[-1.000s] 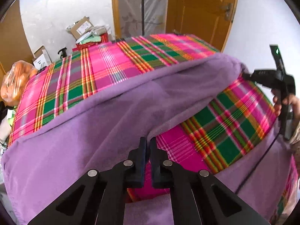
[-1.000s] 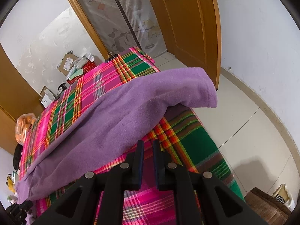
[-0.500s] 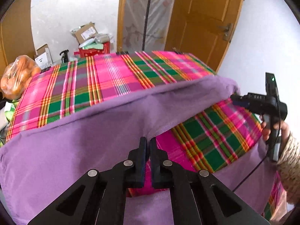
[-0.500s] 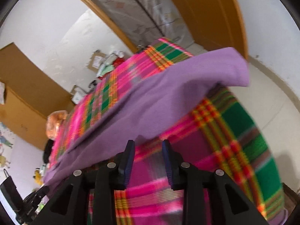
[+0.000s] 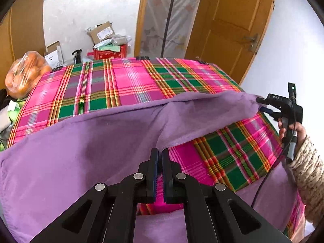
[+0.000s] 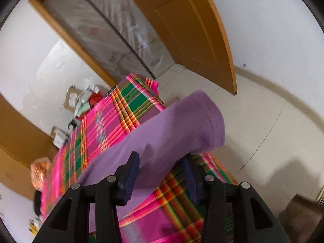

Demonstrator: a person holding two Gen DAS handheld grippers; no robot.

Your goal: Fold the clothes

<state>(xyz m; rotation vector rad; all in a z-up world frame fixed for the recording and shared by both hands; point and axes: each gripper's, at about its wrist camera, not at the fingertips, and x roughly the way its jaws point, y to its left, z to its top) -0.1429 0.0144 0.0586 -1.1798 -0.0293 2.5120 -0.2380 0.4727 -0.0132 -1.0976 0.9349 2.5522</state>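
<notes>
A table covered in a pink, green and orange plaid tablecloth [image 5: 125, 85] fills most of both views. Across its near half lies a large purple garment [image 5: 81, 147], spread from the table's left edge to its right edge, with one fold lifted so a patch of plaid shows beneath near the right corner.

Behind the table stand a wooden door [image 5: 228, 24], cardboard boxes [image 5: 101, 32] against the white wall, and a clear bag of oranges [image 5: 26, 73] by the far left corner.

The left gripper [image 5: 159, 162] has its fingers pressed together on the garment's near edge, pinching the purple cloth.

The right gripper [image 6: 160, 172], held by a hand [image 5: 291, 129] in a knitted sleeve [image 5: 307, 176], has its fingers spread wide apart, with the garment's right end lying between them, unclamped.
</notes>
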